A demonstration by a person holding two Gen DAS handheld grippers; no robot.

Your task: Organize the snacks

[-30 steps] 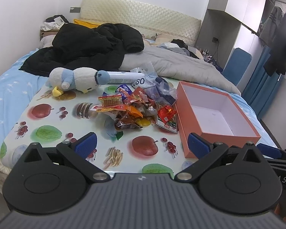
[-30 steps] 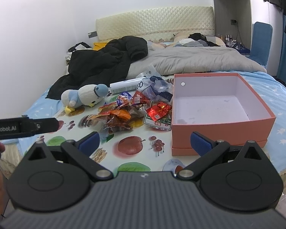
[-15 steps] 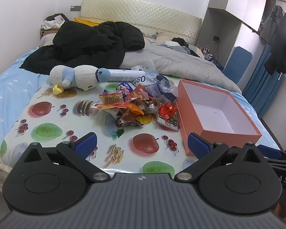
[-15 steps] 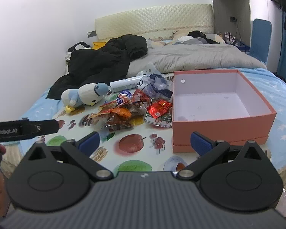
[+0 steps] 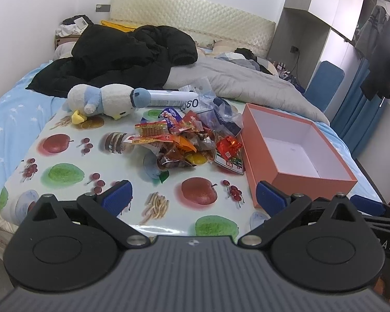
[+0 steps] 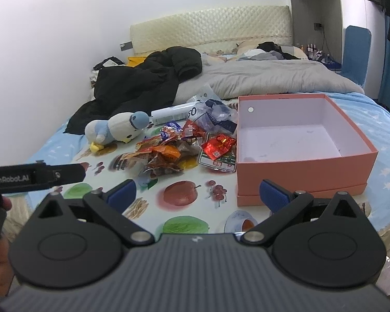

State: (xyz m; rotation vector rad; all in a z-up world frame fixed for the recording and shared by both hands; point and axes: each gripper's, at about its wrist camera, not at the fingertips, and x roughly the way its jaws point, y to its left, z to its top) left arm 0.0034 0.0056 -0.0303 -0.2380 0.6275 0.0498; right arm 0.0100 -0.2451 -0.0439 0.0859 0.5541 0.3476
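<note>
Nothing sorted yet. The box (image 6: 306,174) stands empty on the counter (image 5: 65,156). The snack pile (image 5: 184,140) lies just beside the box, on its penguin-toy (image 5: 101,101) side, apparently untouched. Left tool (image 5: 192,195) and right tool (image 6: 197,195): fingers wide apart, empty, hovering short of the box. All packets remain to move.

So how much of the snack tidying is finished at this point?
Nothing looks done: the pink box is empty. Nothing is in hand either; the left gripper and right gripper are both open, short of the snack pile. All the packets lie heaped beside the box, waiting to be sorted.
</note>
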